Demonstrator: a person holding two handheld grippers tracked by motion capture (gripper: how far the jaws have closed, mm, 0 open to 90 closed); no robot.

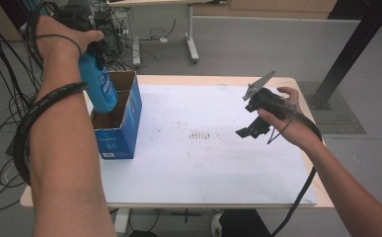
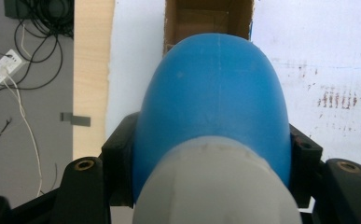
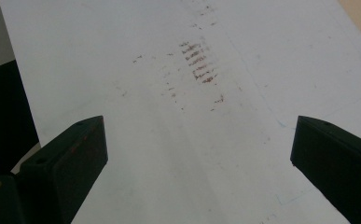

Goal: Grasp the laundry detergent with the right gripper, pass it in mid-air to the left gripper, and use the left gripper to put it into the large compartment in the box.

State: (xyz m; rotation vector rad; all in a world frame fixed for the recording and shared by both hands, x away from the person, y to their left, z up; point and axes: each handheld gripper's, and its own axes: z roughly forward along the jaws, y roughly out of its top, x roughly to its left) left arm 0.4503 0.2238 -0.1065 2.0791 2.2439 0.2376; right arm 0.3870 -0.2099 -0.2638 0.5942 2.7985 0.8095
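The bottle [image 1: 98,81] is looking like smooth blue plastic with a soft sheen, its grey cap [image 2: 218,186] showing a duller, faintly grainy plastic. Right under the bottle, the box [image 1: 122,131] is showing raw brown cardboard inside and glossy blue print outside. Beside the box, the white sheet [image 1: 203,163] is lying matt and smudged, with pale wood of the table [image 1: 218,79] edging it. The right gripper [image 3: 199,154] is showing matt black plastic.

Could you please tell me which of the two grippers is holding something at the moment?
The left gripper: its jaws clamp the blue bottle over the cardboard box. The right gripper stands open above the white sheet.
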